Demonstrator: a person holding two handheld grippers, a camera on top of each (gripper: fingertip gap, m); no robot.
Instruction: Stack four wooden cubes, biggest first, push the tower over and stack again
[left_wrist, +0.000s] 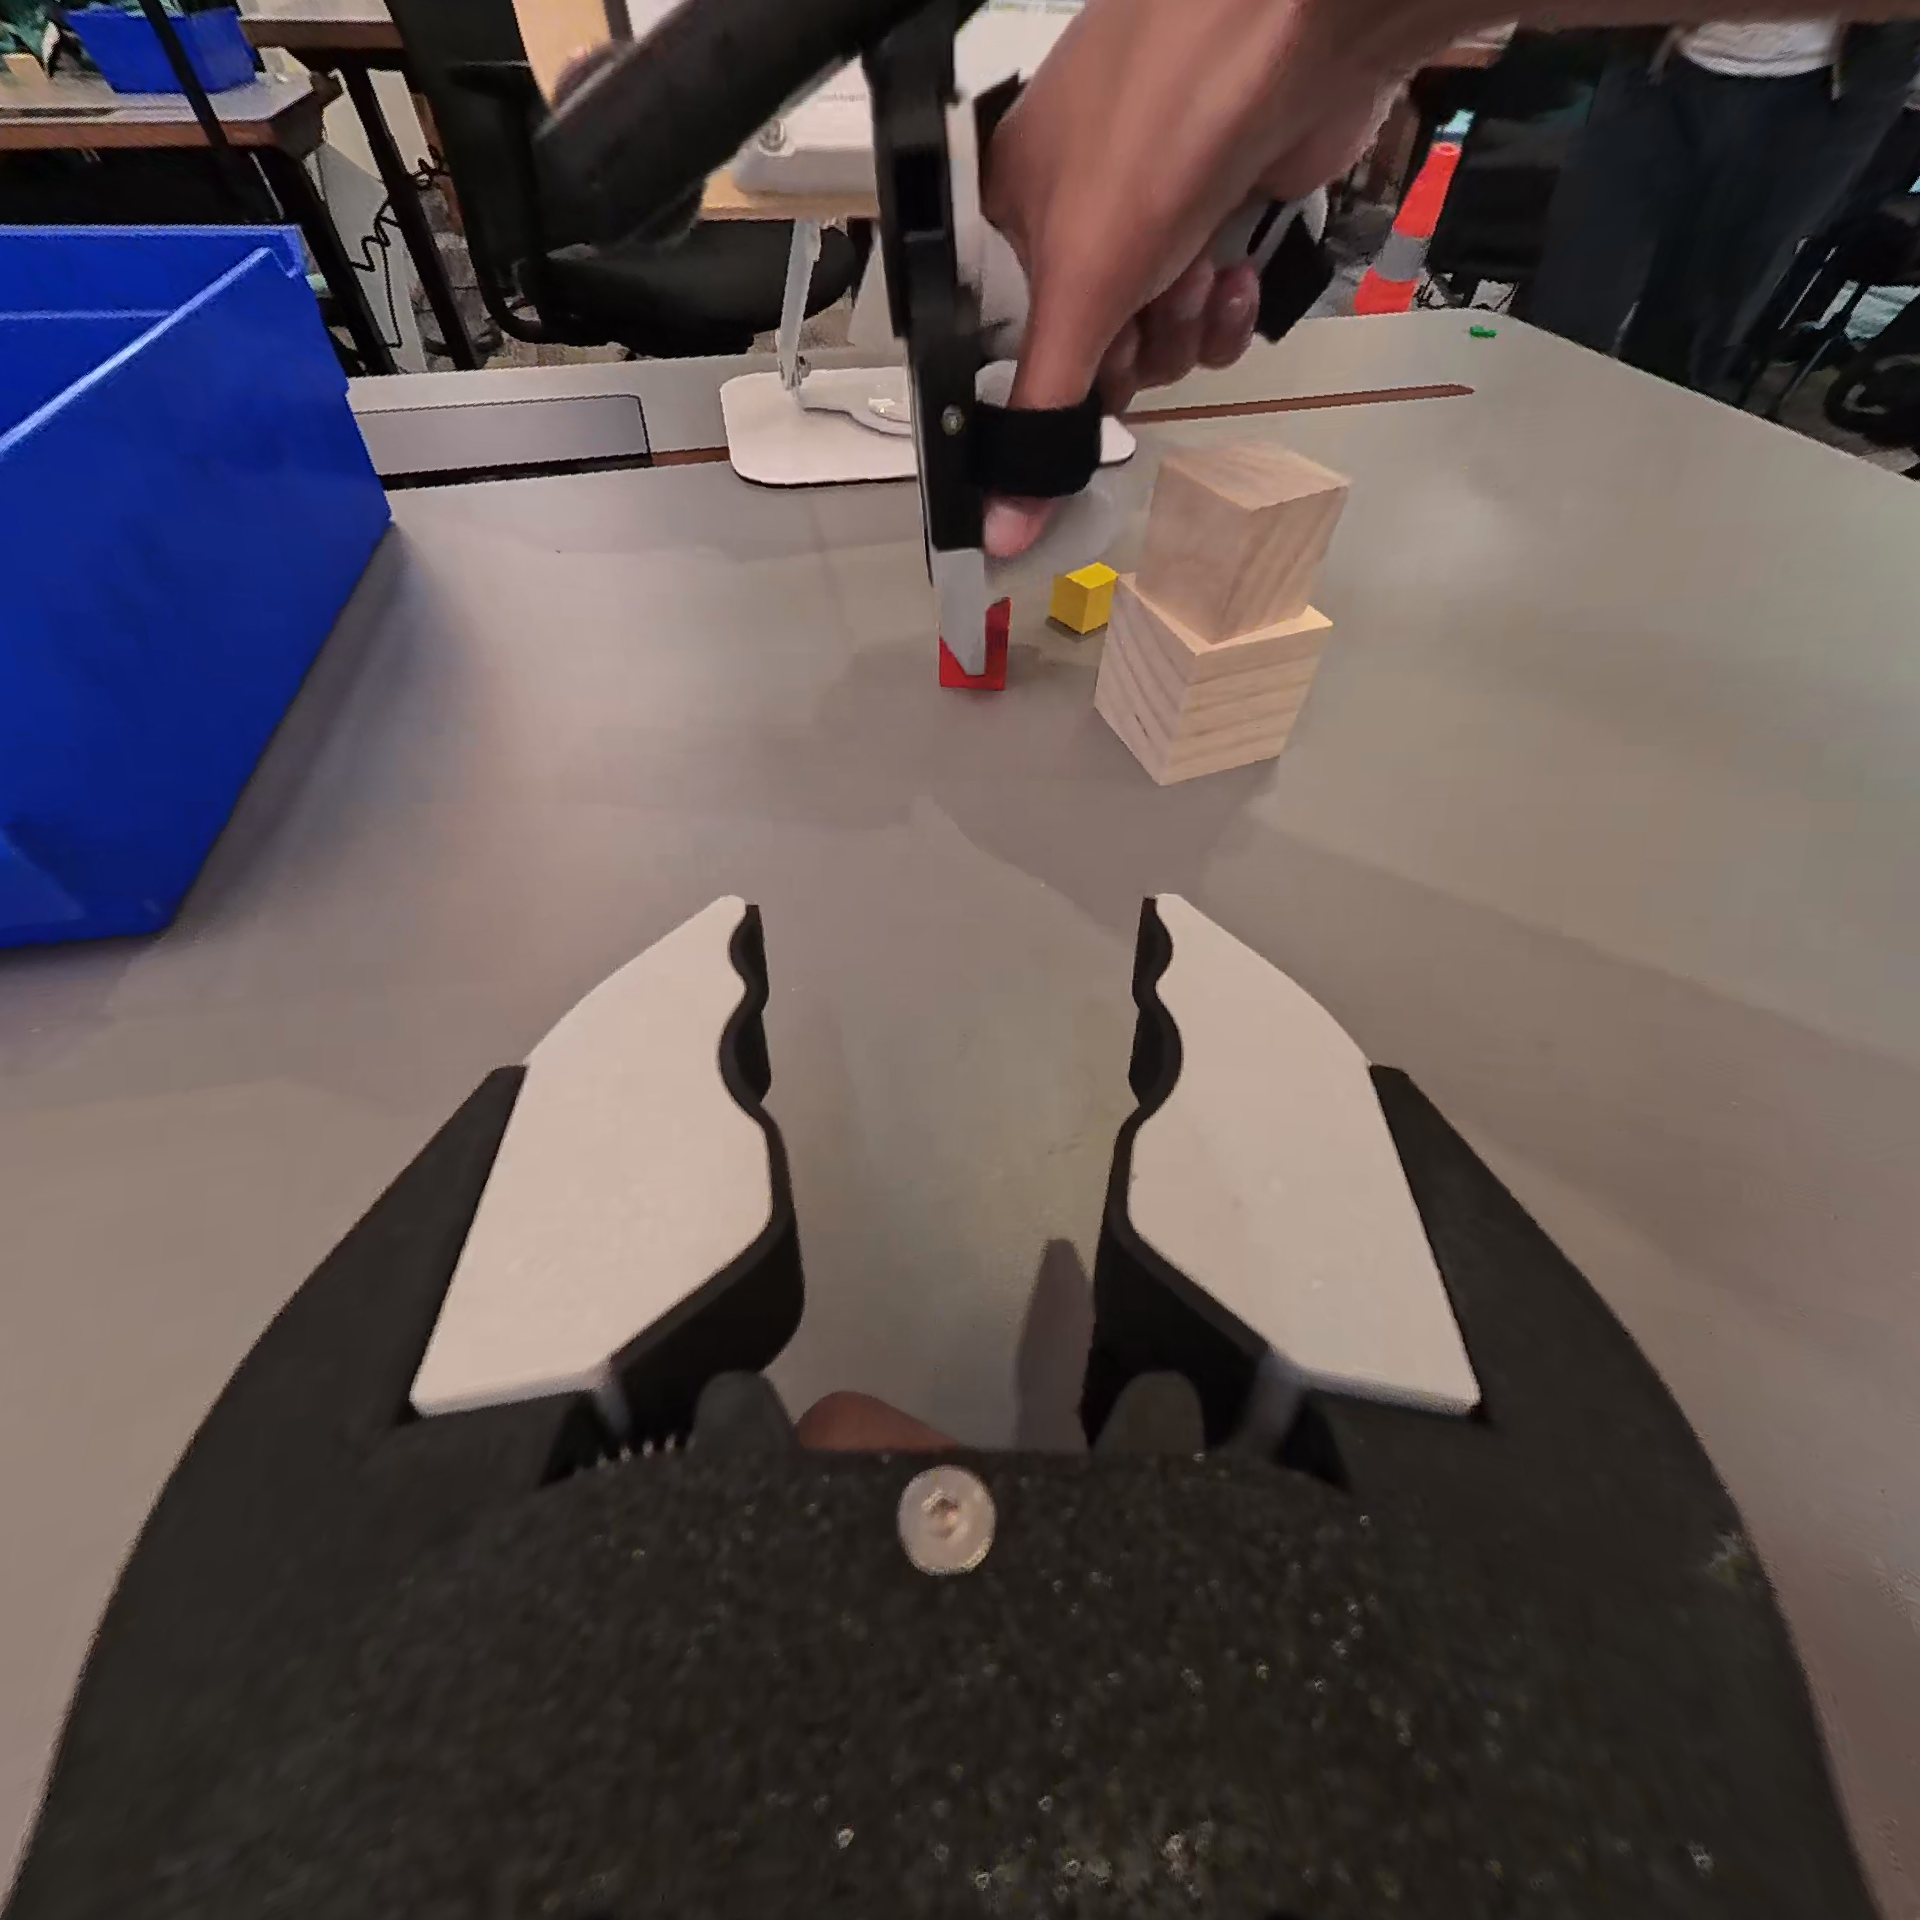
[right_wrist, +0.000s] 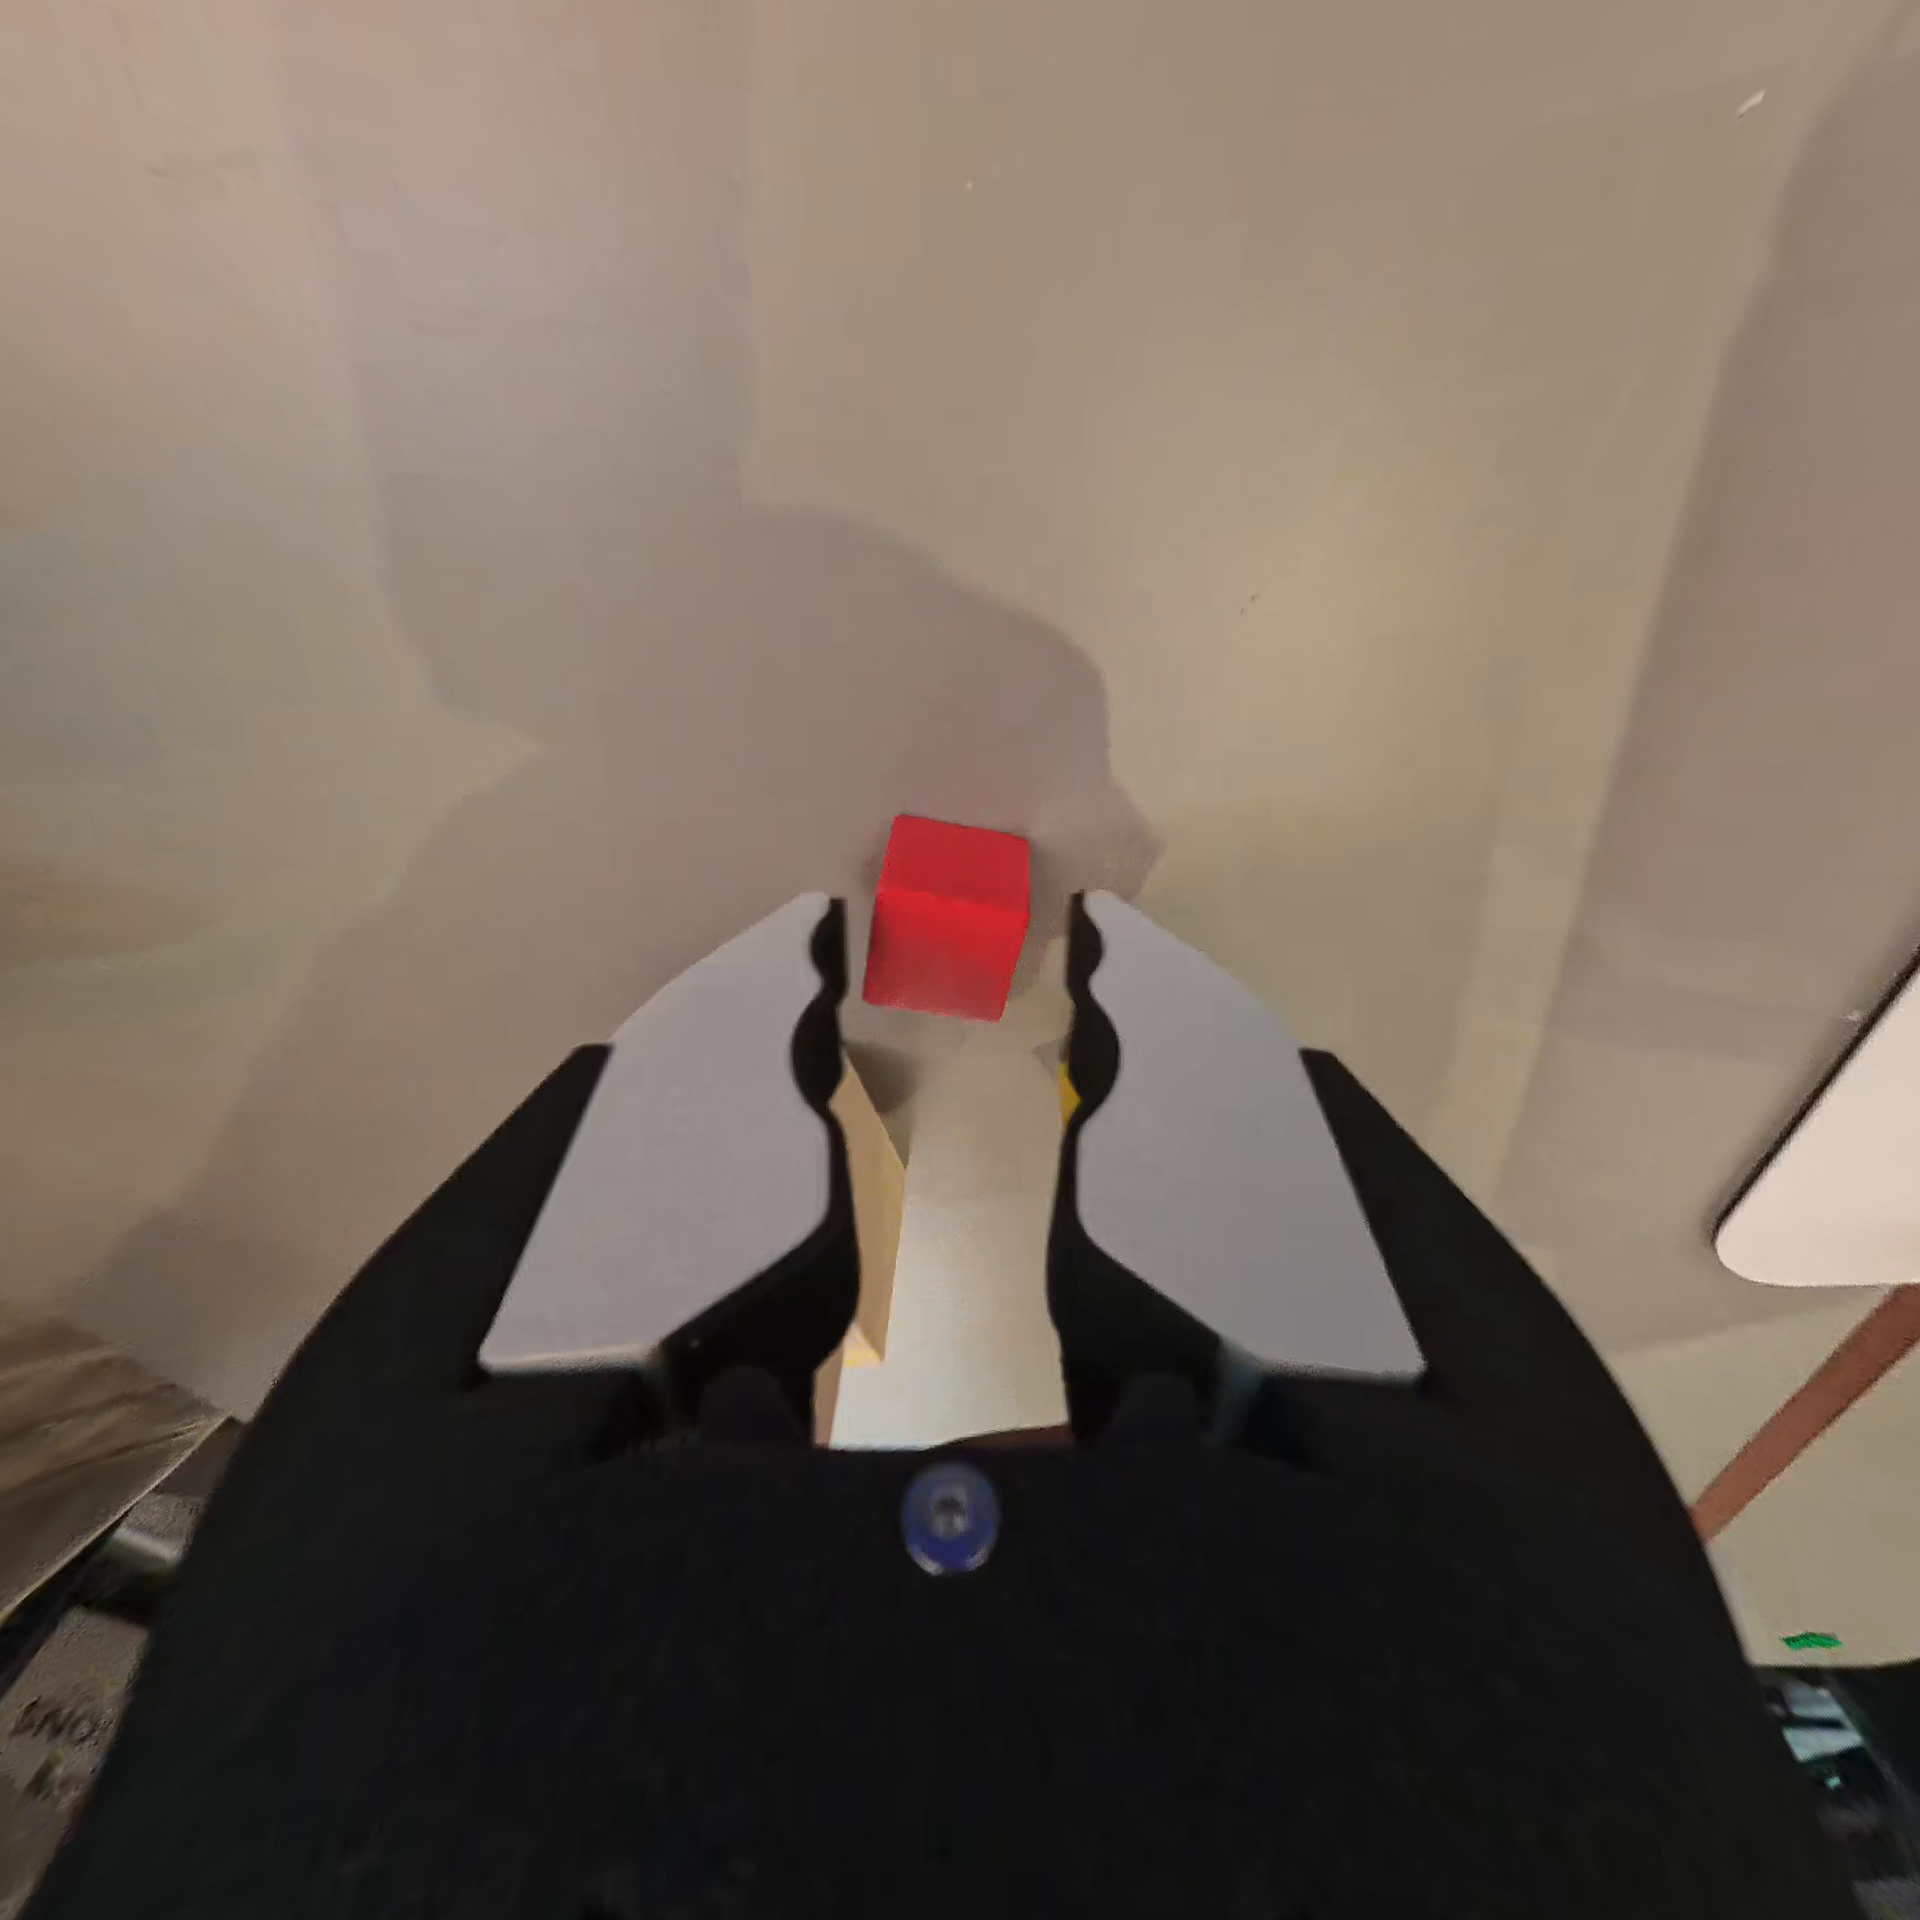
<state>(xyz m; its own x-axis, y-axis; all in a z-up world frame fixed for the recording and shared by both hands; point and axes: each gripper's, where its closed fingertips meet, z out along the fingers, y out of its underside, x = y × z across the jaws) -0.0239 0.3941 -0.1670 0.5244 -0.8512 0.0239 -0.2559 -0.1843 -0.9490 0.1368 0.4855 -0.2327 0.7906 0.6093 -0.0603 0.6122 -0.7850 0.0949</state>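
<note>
A red cube (left_wrist: 995, 649) sits on the grey table (left_wrist: 623, 748). My right gripper (left_wrist: 971, 657) reaches down from above with its jaws on either side of the cube. In the right wrist view the red cube (right_wrist: 948, 920) lies between the tips of the right gripper (right_wrist: 953, 906), with a small gap on each side, so the gripper is open. A small yellow cube (left_wrist: 1083, 597) sits just right of it. A medium wooden cube (left_wrist: 1242, 540) stands on a large wooden cube (left_wrist: 1205, 701). My left gripper (left_wrist: 951, 920) is open and empty, well in front of the cubes.
A big blue bin (left_wrist: 156, 582) stands at the table's left edge. A white lamp base (left_wrist: 810, 431) sits at the back, also in the right wrist view (right_wrist: 1829, 1164). An orange cone (left_wrist: 1403, 239) and a standing person (left_wrist: 1714, 156) are beyond the table.
</note>
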